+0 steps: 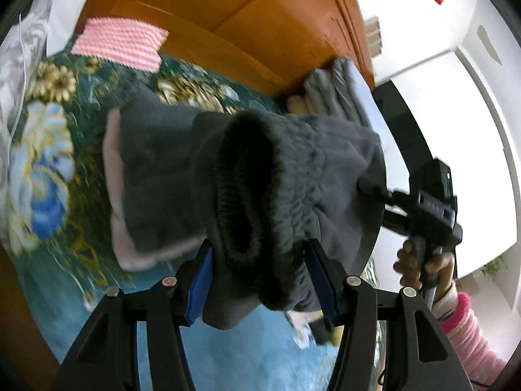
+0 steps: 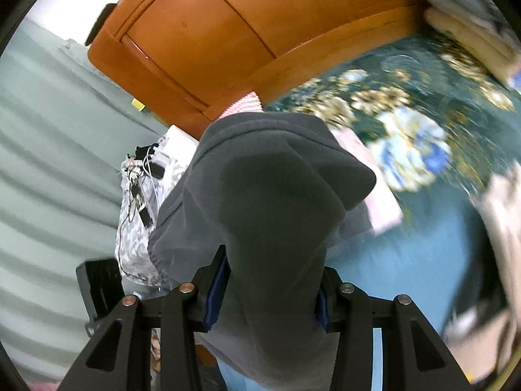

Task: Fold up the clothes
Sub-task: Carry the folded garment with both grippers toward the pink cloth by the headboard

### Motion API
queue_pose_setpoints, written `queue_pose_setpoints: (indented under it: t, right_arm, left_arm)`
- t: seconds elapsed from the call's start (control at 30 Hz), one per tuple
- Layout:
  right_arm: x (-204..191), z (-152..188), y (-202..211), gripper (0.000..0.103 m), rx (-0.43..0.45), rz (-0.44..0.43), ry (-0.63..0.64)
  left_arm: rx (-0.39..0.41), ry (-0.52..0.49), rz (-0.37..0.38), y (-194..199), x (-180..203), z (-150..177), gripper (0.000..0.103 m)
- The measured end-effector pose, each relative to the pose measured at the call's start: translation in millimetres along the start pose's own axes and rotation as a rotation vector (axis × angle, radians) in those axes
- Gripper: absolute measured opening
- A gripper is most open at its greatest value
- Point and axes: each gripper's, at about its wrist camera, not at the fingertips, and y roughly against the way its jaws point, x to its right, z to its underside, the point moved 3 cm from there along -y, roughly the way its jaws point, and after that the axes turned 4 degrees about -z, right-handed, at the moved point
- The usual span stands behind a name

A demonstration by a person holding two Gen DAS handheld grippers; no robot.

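A dark grey fleece garment with an elastic waistband and pale pink lining hangs in the air above the bed. My left gripper is shut on a bunch of its waistband. My right gripper is shut on another part of the same garment, which drapes over its fingers. In the left wrist view the right gripper shows at the far edge of the cloth, with the hand that holds it below.
The bed has a blue and green floral cover. A pink striped folded cloth lies by the orange wooden headboard. Folded grey clothes are stacked at the headboard. A patterned bag with cables sits beside the bed.
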Motion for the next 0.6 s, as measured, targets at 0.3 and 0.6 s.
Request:
queue_pose_setpoints:
  t: [0.3, 0.6]
  right_arm:
    - [4.1, -75.5, -92.2, 0.048, -0.086, 0.022, 0.004]
    - [49.7, -82.1, -153.3, 0.052, -0.121, 0.108, -0.105]
  left_arm:
    - [-0.005, 0.147, -0.042, -29.2, -60.7, -50.1, 0.057]
    - [-0.027, 0.224, -0.052, -54.8, -93.4, -46.1, 0.061]
